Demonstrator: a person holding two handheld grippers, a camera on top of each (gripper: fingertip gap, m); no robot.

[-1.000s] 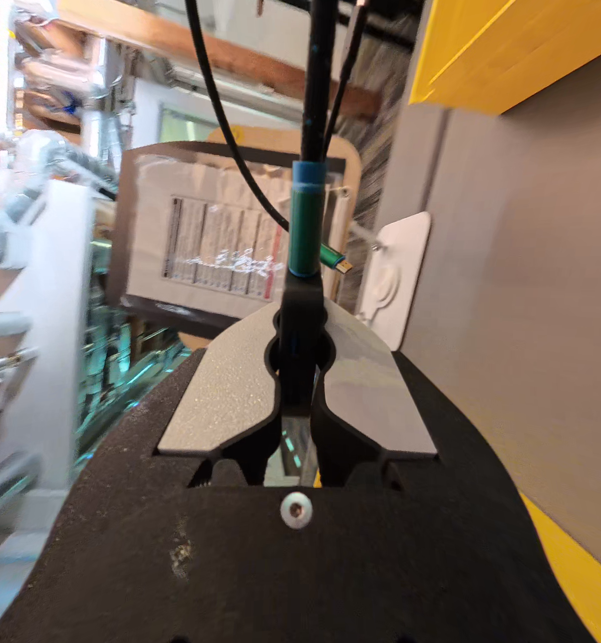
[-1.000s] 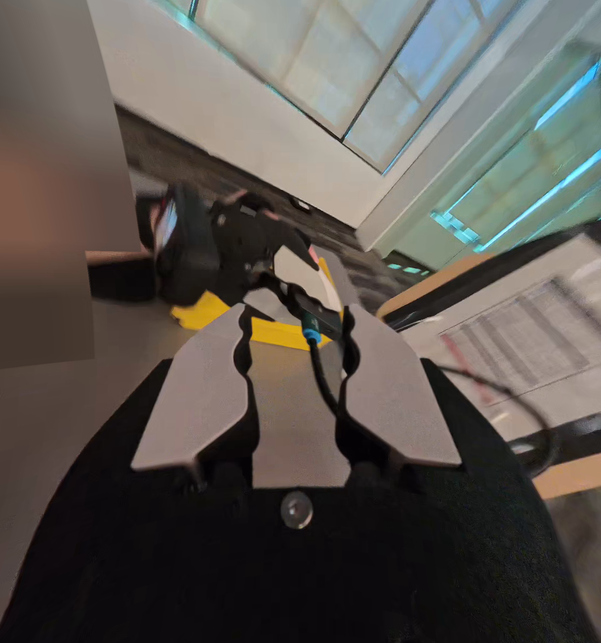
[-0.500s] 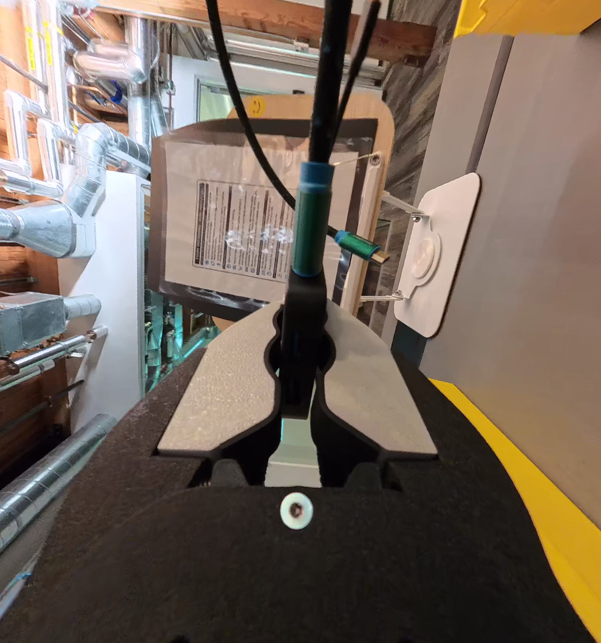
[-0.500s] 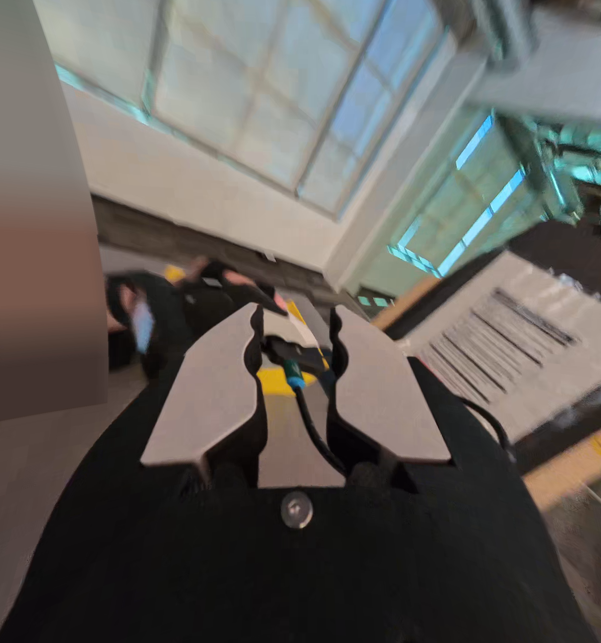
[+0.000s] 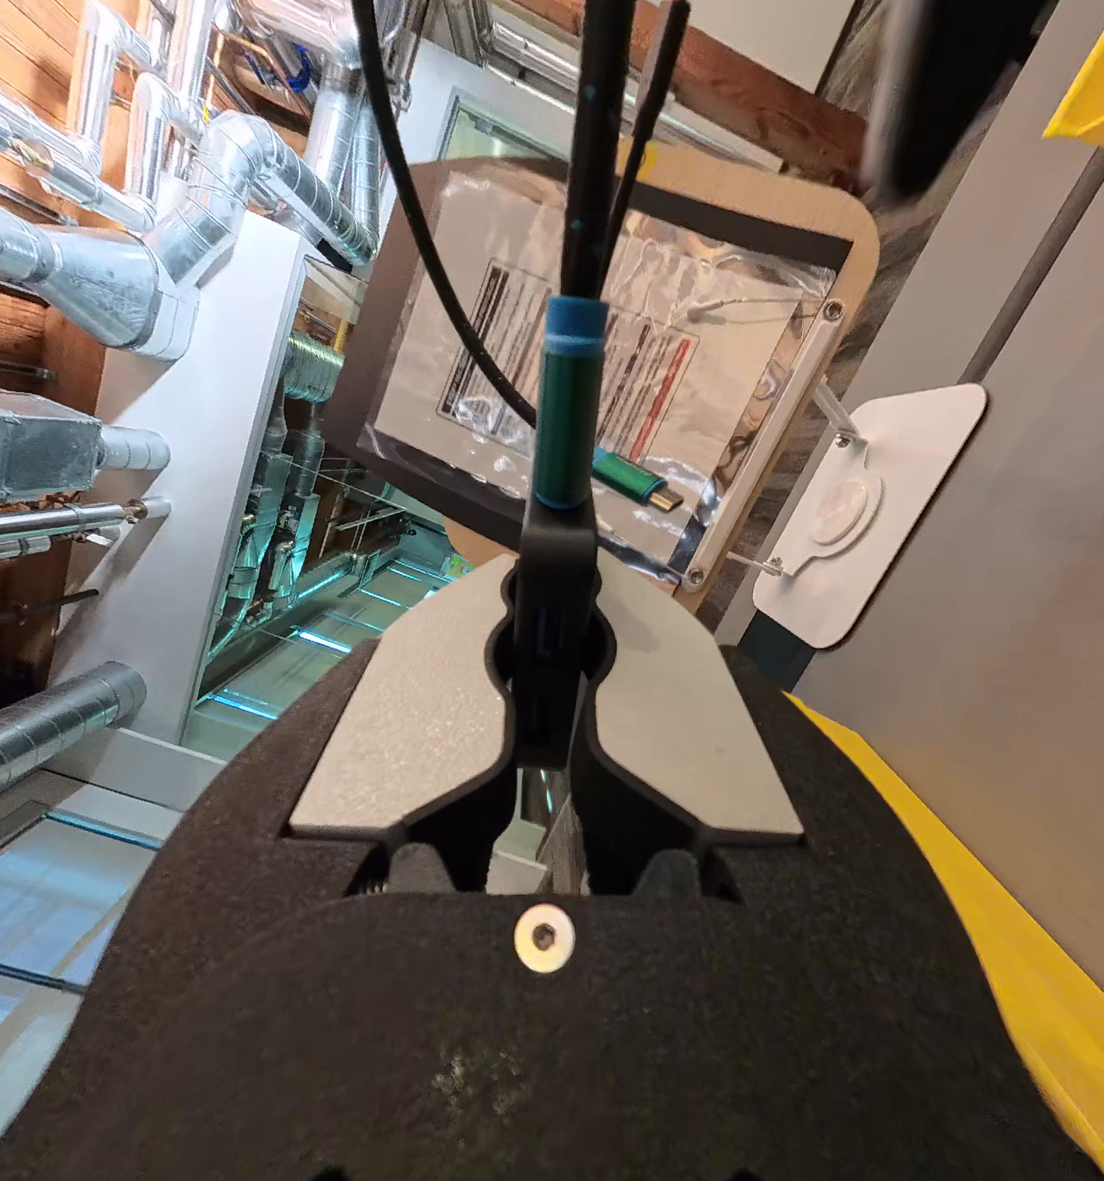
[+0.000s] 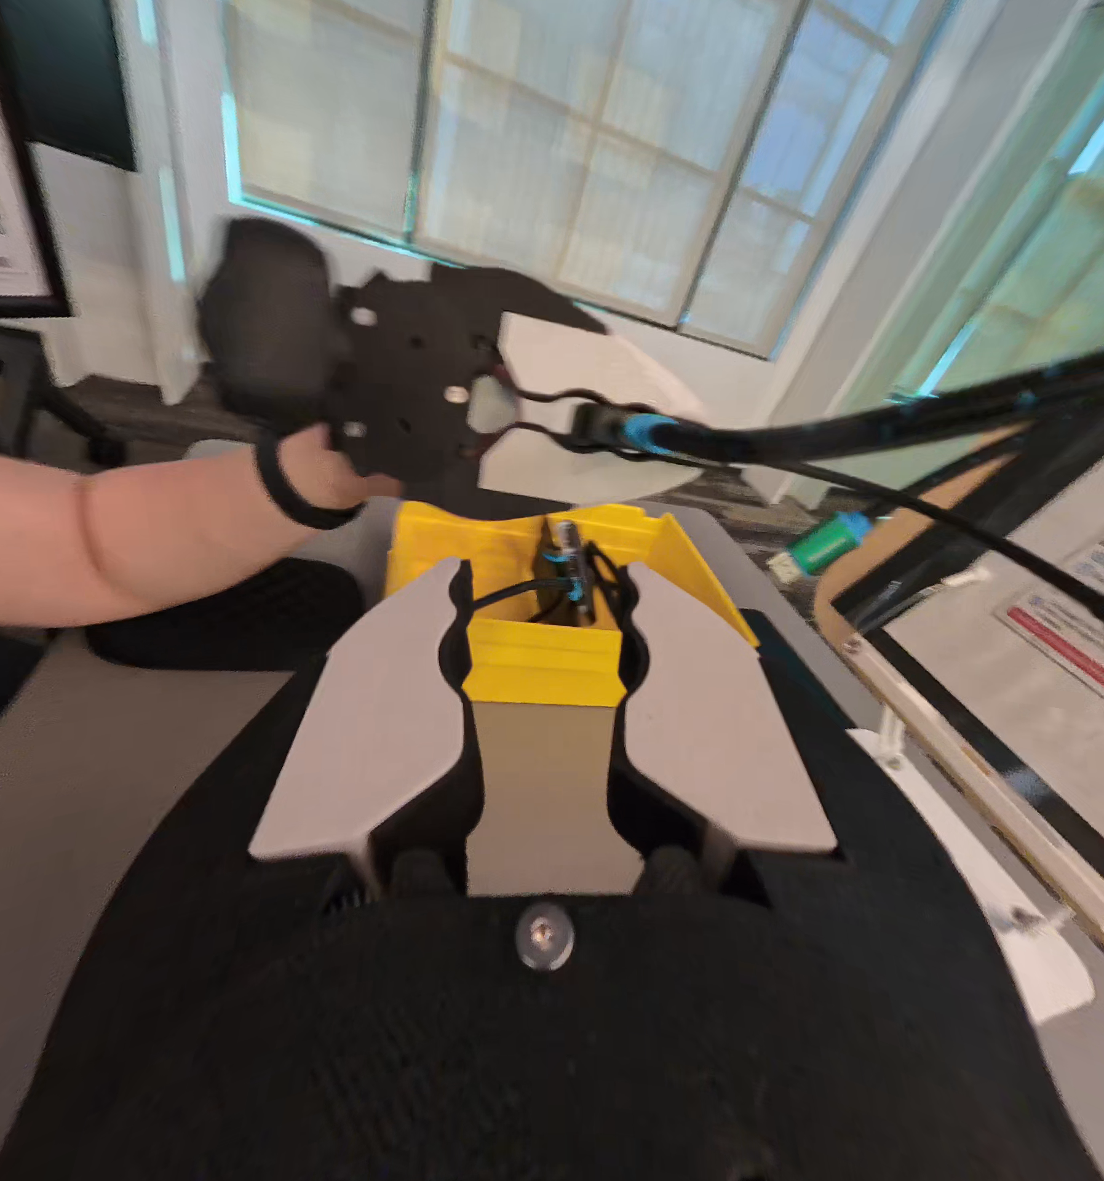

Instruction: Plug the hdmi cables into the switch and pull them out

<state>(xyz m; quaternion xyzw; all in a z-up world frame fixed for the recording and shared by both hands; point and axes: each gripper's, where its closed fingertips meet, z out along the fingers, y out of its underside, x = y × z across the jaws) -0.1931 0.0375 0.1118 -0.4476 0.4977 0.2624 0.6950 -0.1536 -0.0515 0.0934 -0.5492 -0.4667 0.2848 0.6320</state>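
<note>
**HDMI plug held aloft, switch waiting in the yellow bin**

HDMI cable first, in the left wrist view: the left gripper [image 5: 552,645] is clamped on the black plug body [image 5: 552,613] of one HDMI cable [image 5: 590,160], with the green and blue collar [image 5: 565,402] standing just past the fingertips. The grip sits low on the plug, probably so that the cable end stays stiff and steerable. A second, loose connector [image 5: 632,482] with a green shell and a gold tip hangs just behind it on a thin black lead [image 5: 408,192], in front of a framed sheet under plastic [image 5: 600,358]. The gripper points upward toward ceiling ducts [image 5: 108,281], well away from any port.

In the right wrist view, the right gripper [image 6: 543,601] stands wide with nothing between its fingers. It is aimed at a yellow bin [image 6: 546,664] on the grey table [image 6: 89,799]. Inside the bin a small dark device [image 6: 565,575], judged to be the switch, stands upright with thin leads on it; blur hides its ports. Beyond, the left gripper [image 6: 536,422] appears raised in a person's hand [image 6: 325,466], its cable running off to the right, and the green connector [image 6: 821,546] dangles beside the bin. The empty right gripper seems placed to steady or fetch the switch
</note>
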